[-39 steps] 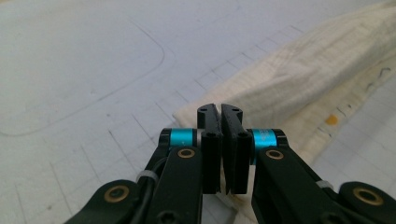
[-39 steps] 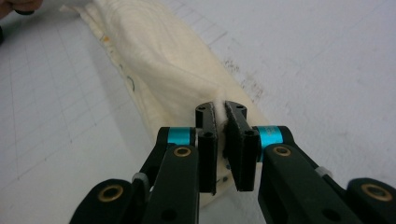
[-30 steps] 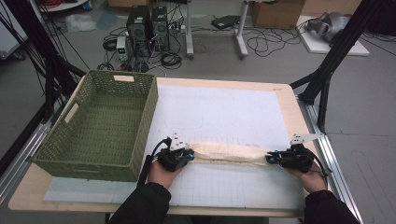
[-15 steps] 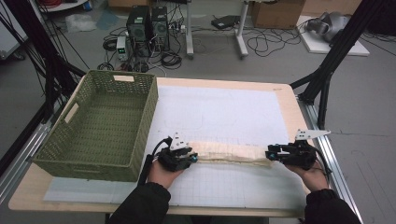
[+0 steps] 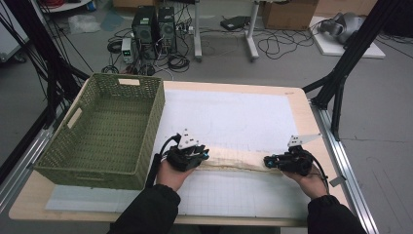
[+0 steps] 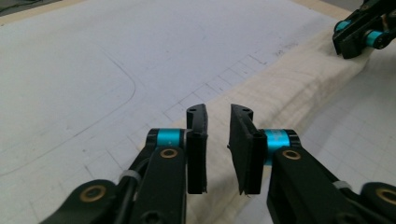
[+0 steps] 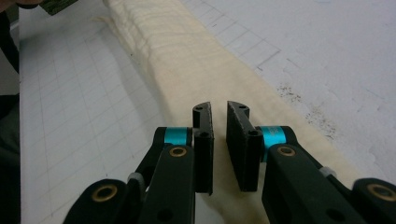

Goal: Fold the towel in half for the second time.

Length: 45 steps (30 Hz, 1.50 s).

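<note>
On the left of the bench (image 5: 302, 105) stands a green woven basket (image 5: 104, 129), and nothing can be seen inside it. Just right of it, in the high view, the left tongs (image 5: 192, 157) sit at the left end of a long, narrow folded cream cloth (image 5: 234, 161) that lies across the white gridded mat (image 5: 229, 117) near the person's edge of the bench. In the left gripper view the left tongs (image 6: 218, 122) have just been closing; a narrow gap stands between the jaws with nothing pinched in it, and the cloth (image 6: 289, 86) lies beneath and beyond them. At the cloth's right end the right tongs (image 5: 272, 161) have likewise just been closing. In the right gripper view, the right tongs (image 7: 218, 114) show a slim gap, empty, hovering over the cloth (image 7: 187, 51).
</note>
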Each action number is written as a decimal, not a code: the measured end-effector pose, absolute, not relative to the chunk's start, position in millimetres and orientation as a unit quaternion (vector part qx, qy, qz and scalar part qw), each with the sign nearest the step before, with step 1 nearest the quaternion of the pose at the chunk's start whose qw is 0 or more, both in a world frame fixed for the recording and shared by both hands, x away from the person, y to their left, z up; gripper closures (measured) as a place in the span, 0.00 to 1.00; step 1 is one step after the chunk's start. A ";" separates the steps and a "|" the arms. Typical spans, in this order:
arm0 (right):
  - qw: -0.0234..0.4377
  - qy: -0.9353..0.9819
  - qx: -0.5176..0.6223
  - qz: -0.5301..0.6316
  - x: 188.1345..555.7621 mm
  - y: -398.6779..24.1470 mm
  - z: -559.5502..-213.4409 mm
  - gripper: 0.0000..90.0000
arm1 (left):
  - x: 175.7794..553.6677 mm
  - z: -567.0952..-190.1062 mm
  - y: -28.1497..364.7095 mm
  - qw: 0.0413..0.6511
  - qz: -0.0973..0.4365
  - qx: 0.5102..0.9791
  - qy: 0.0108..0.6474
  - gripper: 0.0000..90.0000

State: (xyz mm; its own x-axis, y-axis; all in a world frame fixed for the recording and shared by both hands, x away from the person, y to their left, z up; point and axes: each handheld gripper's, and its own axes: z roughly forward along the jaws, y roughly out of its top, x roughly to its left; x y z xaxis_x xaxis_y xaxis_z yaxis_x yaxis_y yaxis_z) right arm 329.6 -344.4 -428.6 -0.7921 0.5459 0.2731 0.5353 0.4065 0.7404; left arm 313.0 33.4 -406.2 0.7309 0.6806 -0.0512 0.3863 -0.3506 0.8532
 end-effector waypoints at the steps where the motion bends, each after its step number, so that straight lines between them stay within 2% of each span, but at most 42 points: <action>1: 0.008 0.841 0.320 0.437 329.5 -342.9 -429.0 0.90 | 313.0 -406.2 33.4 0.464 0.159 0.806 0.331 0.87; 8: 0.005 0.854 0.312 0.416 327.6 -337.9 -437.4 0.89 | 321.8 -427.2 15.0 0.420 0.130 0.833 0.337 0.89; 17: 0.025 0.864 0.306 0.398 323.7 -341.9 -440.1 0.84 | 321.1 -433.8 14.7 0.381 0.129 0.853 0.332 0.90; 29: 0.056 0.859 0.315 0.400 314.2 -364.3 -441.9 0.75 | 311.4 -442.2 28.7 0.393 0.143 0.846 0.329 0.84; 33: 0.064 0.859 0.314 0.399 313.1 -364.2 -441.7 0.73 | 313.2 -440.1 29.9 0.395 0.142 0.845 0.332 0.76; 35: 0.073 0.854 0.307 0.414 311.9 -362.4 -438.1 0.67 | 314.3 -437.1 31.5 0.407 0.147 0.838 0.333 0.74; 36: 0.074 0.848 0.309 0.423 312.2 -362.7 -436.0 0.64 | 316.8 -437.2 32.6 0.417 0.152 0.831 0.336 0.74; 40: 0.092 0.842 0.311 0.431 316.0 -359.9 -431.9 0.61 | 321.8 -440.7 33.1 0.414 0.154 0.827 0.347 0.72; 45: 0.086 0.857 0.310 0.402 319.2 -355.2 -439.1 0.60 | 321.4 -441.9 32.1 0.405 0.155 0.832 0.345 0.72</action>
State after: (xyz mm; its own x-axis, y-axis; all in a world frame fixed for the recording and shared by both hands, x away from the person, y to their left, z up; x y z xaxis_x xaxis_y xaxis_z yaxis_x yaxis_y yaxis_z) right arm 319.2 -355.2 -439.1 -0.7926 0.6010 0.1026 0.4631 0.4841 0.7424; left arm 321.4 32.1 -441.9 0.7136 0.7002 -0.0222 0.4496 -0.4334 0.7811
